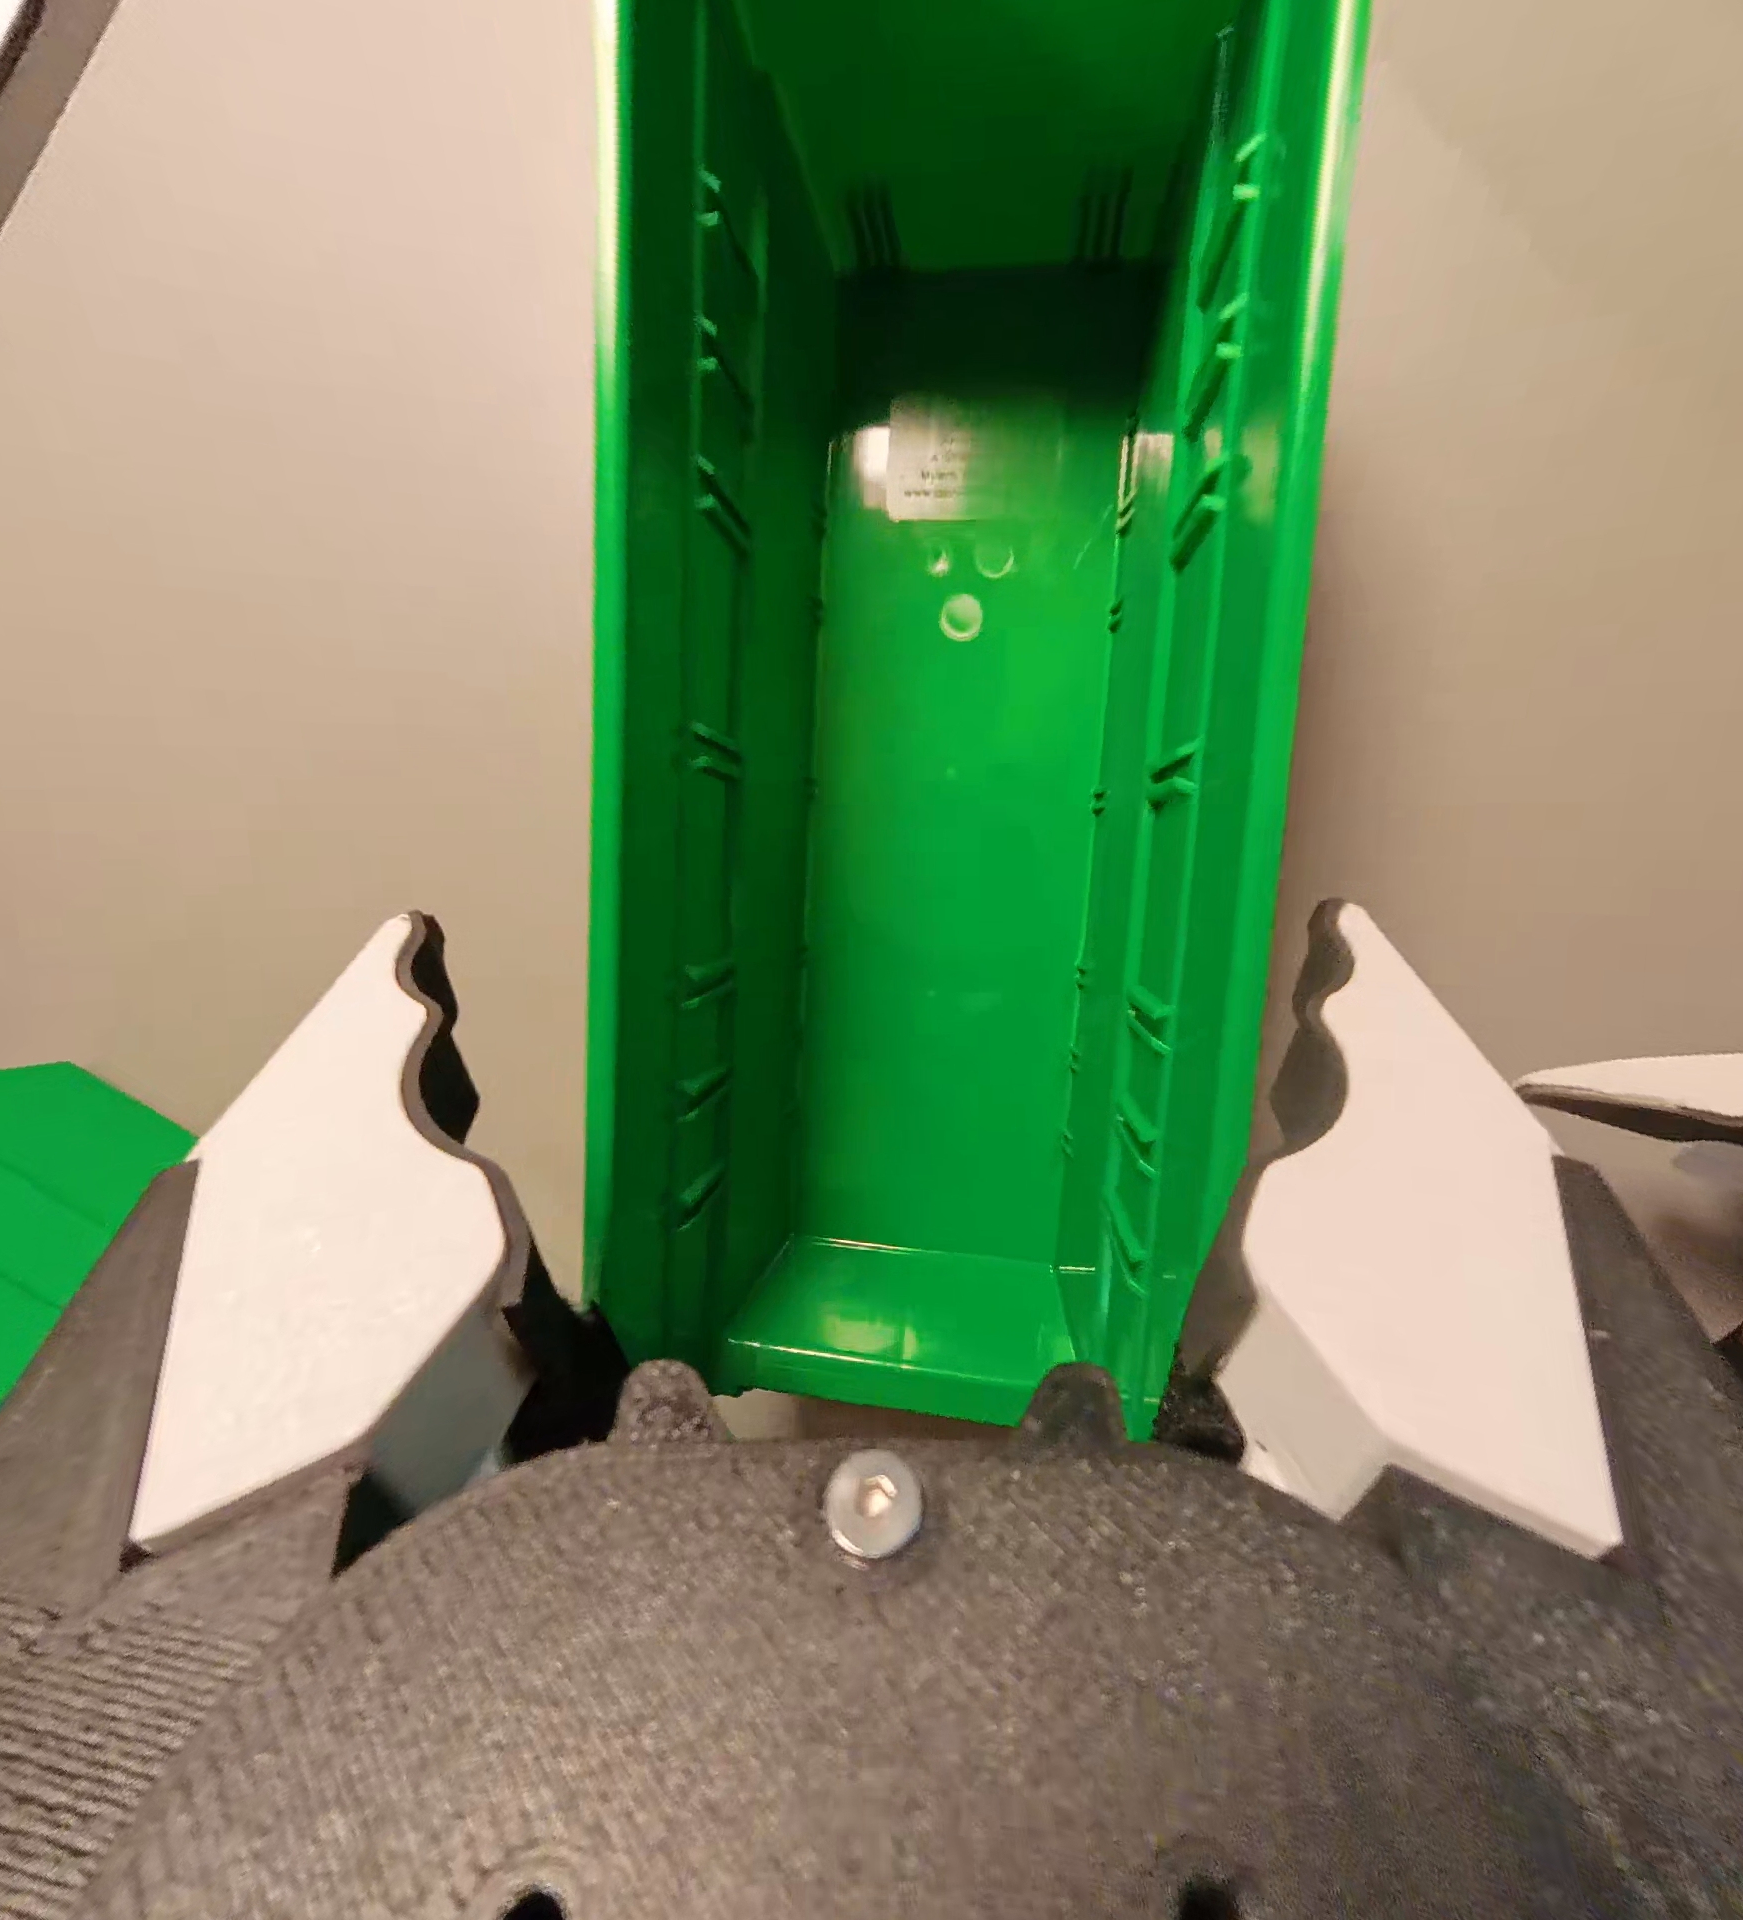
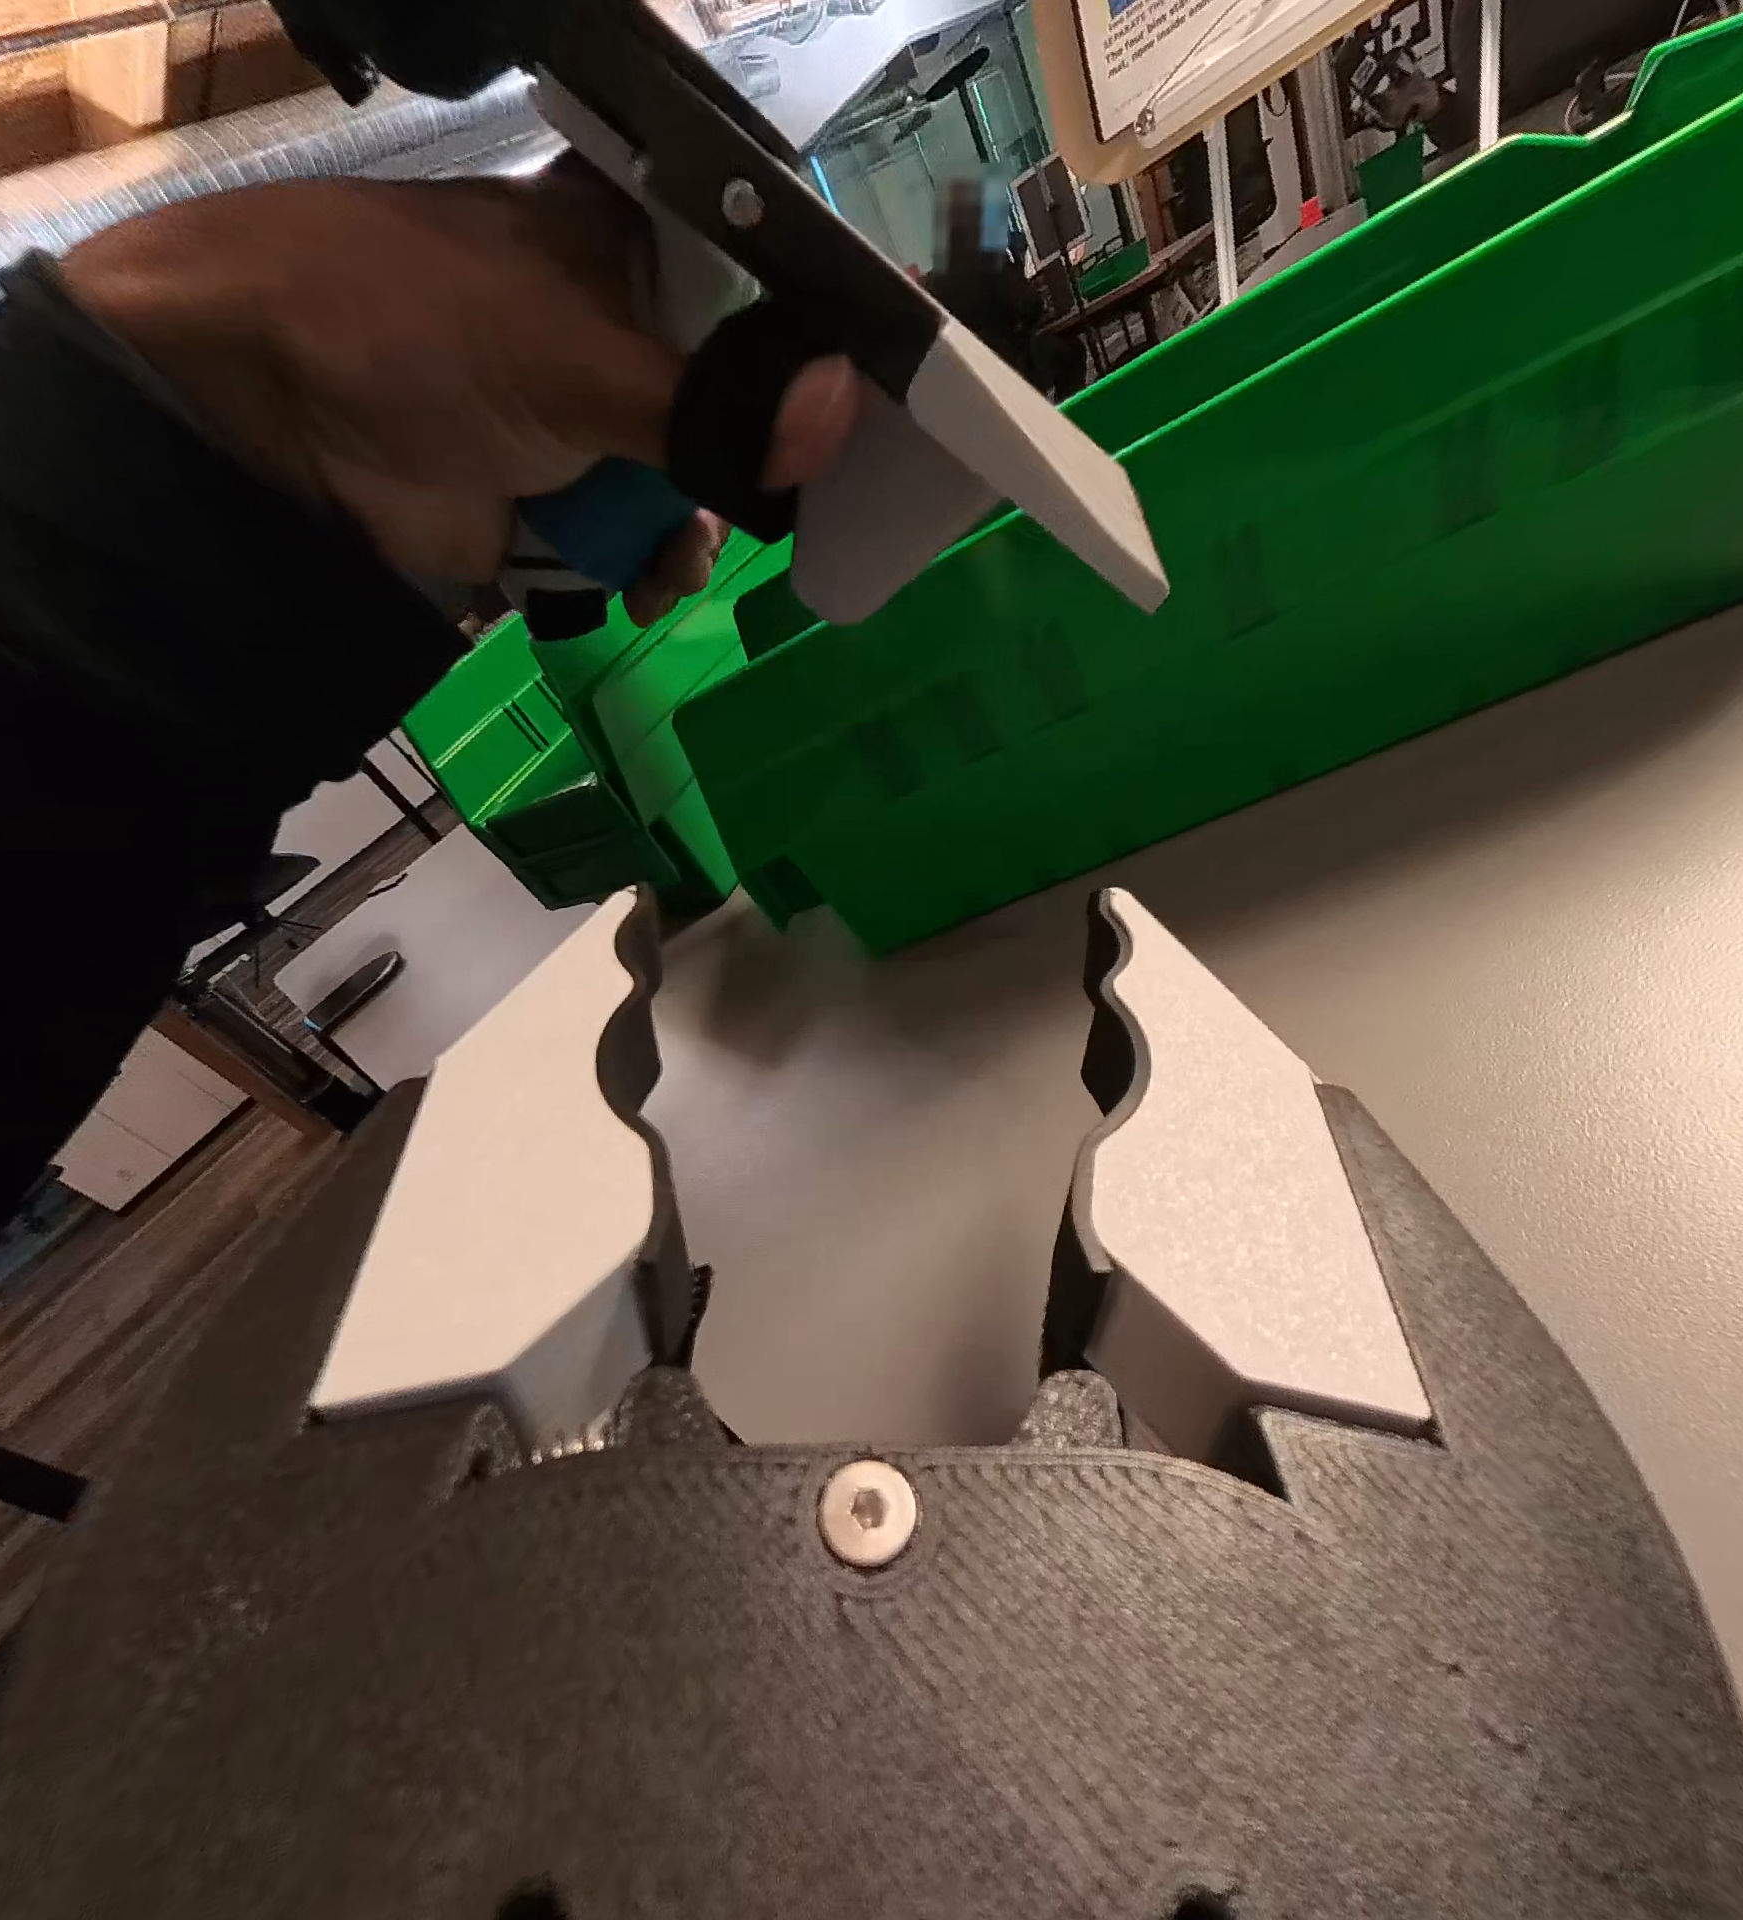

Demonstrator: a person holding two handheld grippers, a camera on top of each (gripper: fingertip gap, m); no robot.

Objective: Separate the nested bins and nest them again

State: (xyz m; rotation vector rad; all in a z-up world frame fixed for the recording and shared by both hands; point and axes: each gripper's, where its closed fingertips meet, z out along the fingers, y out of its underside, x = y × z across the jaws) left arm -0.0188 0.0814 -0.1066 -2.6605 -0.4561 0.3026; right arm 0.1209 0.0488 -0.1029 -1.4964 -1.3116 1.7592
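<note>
Two grippers are in play, and both are spread wide with nothing in them.

Far on the left of the left wrist view, a corner of another green bin (image 1: 5, 1226) peeks in, lying on the table. Next comes the left gripper (image 1: 877, 935). Its white fingers (image 1: 327, 1195) stand on each side of a long green bin (image 1: 960, 831), the right one close by the wall, but the pads do not press on it. The near end of the bin sits right at the mouth of the gripper. The bin is open on top, and its long side runs straight away from the gripper, across the pale table (image 1: 275, 520). A white sticker (image 1: 934, 457) lies on the bin floor, far in.

In the right wrist view, a hand (image 2: 347, 364) on the left holds that same left gripper over the near end of the bins. The green bins (image 2: 1210, 644) stretch from there up to the right. Two seem to sit one inside the other, since two rims show. Low in the middle, the right gripper (image 2: 872, 909) points at the near corner of the bins, just short of it and not touching. Only bare table (image 2: 1469, 1039) lies between its fingers.

So the left gripper is nearer. I think it needs to squeeze the bin walls at the near end, or lift along the long side, while the right one moves in to help.
</note>
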